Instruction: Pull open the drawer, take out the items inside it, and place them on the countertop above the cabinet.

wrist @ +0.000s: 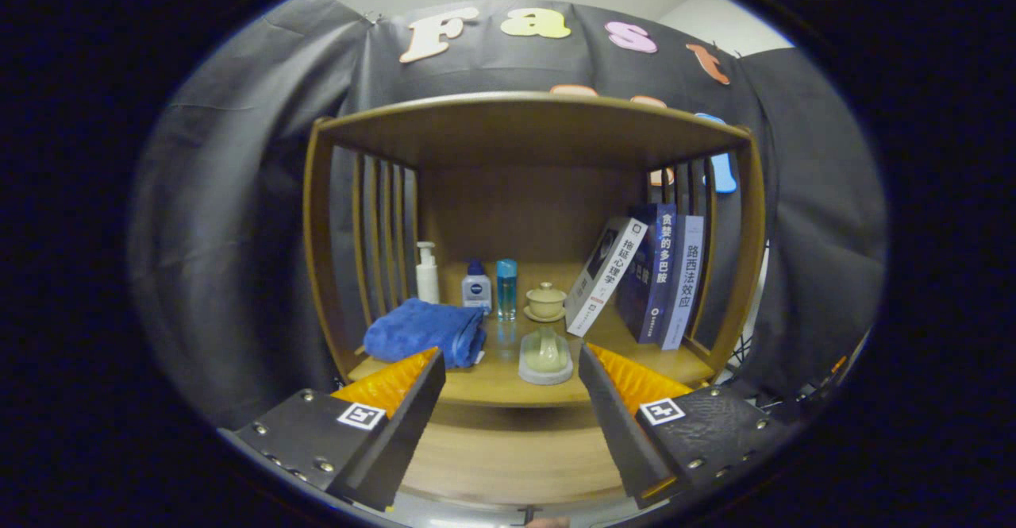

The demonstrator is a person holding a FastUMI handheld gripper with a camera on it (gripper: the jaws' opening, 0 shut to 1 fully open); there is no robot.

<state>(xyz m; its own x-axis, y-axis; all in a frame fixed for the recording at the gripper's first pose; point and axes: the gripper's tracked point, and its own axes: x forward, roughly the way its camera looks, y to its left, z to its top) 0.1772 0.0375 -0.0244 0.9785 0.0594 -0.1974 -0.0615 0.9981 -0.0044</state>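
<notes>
The wooden cabinet point(524, 127) stands directly ahead of me against the black cloth wall. It is an open-fronted unit with slatted sides, a flat top board and a solid back panel. Its countertop point(492, 381) lies just beyond my fingertips and carries all the visible items. Below that, a plain wooden front panel point(508, 452) spans the space between my fingers; I take it for the drawer front, but I cannot tell so with certainty, and I can make out no handle on it.

Three books point(655, 274) occupy the right side of the countertop: two upright against the slats, and a white-spined one leaning against them. A folded blue towel point(425, 331) lies at the left front, just ahead of my left finger. A pale green ceramic piece on a round grey coaster point(545, 359) sits at the front centre, between my fingertips and slightly beyond them. Behind it stands a small lidded cup on a saucer point(546, 302). Along the back left are a white pump bottle point(427, 272), a short bottle with a blue cap point(476, 286) and a slim blue bottle point(506, 288), standing upright in a row.

My gripper point(512, 373) is spread wide and has hold of nothing; neither finger touches the cabinet.
</notes>
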